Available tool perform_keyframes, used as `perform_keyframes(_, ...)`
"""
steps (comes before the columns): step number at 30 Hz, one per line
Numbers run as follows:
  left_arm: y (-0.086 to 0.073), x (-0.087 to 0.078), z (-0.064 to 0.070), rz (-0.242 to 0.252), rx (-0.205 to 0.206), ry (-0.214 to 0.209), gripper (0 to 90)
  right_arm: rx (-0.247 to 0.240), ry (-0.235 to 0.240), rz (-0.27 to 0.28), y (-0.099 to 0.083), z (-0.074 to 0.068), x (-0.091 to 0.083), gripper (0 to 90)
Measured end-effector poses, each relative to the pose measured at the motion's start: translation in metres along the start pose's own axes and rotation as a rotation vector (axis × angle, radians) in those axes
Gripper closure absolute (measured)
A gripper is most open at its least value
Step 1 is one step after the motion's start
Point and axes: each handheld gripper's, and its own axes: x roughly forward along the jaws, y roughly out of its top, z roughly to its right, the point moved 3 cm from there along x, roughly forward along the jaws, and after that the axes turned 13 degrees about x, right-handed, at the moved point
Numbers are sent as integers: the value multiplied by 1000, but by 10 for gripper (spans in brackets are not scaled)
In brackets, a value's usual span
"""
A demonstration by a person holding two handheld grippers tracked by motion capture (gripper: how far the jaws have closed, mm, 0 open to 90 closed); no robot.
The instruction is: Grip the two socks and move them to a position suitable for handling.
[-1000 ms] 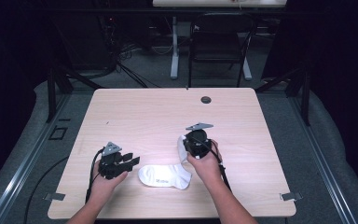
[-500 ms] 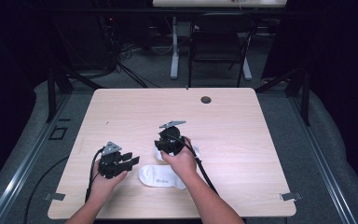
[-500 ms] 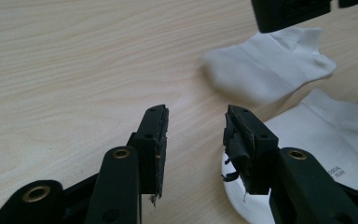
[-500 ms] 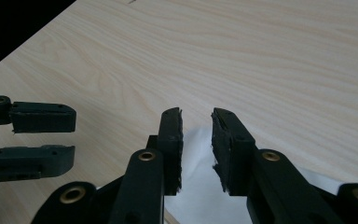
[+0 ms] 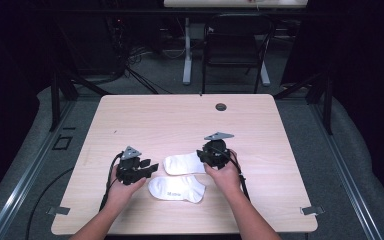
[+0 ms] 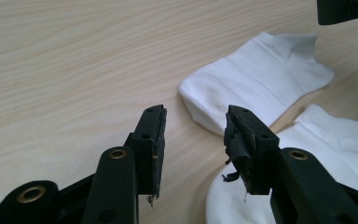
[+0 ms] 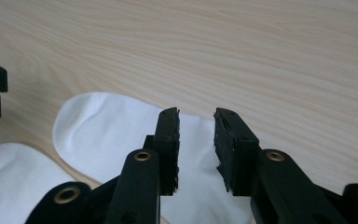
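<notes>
**Claws open at two white socks: pairing step in hand**

Claw status, right point(image 5: 206, 156): jaws parted, nothing between them, held low over the cuff end of the far sock point(image 5: 184, 163). In the right gripper view the white fabric lies directly under and between my jaws, with a clear gap on each side. Left claw point(image 5: 149, 167): jaws likewise apart and empty, resting just beside the toe end of the same sock, on the side away from my right claw.

Position of goods: the far sock lies flat on the surface point(image 5: 180, 120), lengthwise between my two claws. The near sock point(image 5: 177, 188) lies just beside it, toward me; whether the two touch I cannot tell from the high view.

Judgement: the work appears to be laying one sock onto the other. Neither is gripped yet, so the step is at its start.

Recommendations: lower the right claw until one jaw slides under the cuff edge, and close on both layers rather than pinching a top fold. Take the toe end with the left claw in the same way. Lift evenly, keep the fabric taut between the claws, and avoid dragging the near sock.
</notes>
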Motion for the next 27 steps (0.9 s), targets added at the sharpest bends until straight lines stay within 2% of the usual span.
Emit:
perform_keyframes(6,10,21,1,-23,11,5,557,-10,-28,12,-8,19,2,654)
perform_keyframes(7,10,26,1,-37,20,10,555,-8,-27,8,-8,21,2,647)
perform_keyframes(11,6,39,0,-86,6,8,556,2,-29,-1,-14,30,6,634)
perform_keyframes(13,6,42,-1,-89,-6,-6,579,10,-28,-12,-15,33,8,622)
perform_keyframes(17,6,47,2,-118,0,-13,665,5,-42,-37,-20,38,14,617)
perform_keyframes(20,6,49,2,-131,13,-10,758,18,-44,-51,-23,41,17,710)
perform_keyframes(23,5,49,2,-141,30,-9,850,16,-46,-65,-25,42,17,842)
perform_keyframes(27,7,47,0,-130,28,-10,891,18,-27,-62,-24,40,15,869)
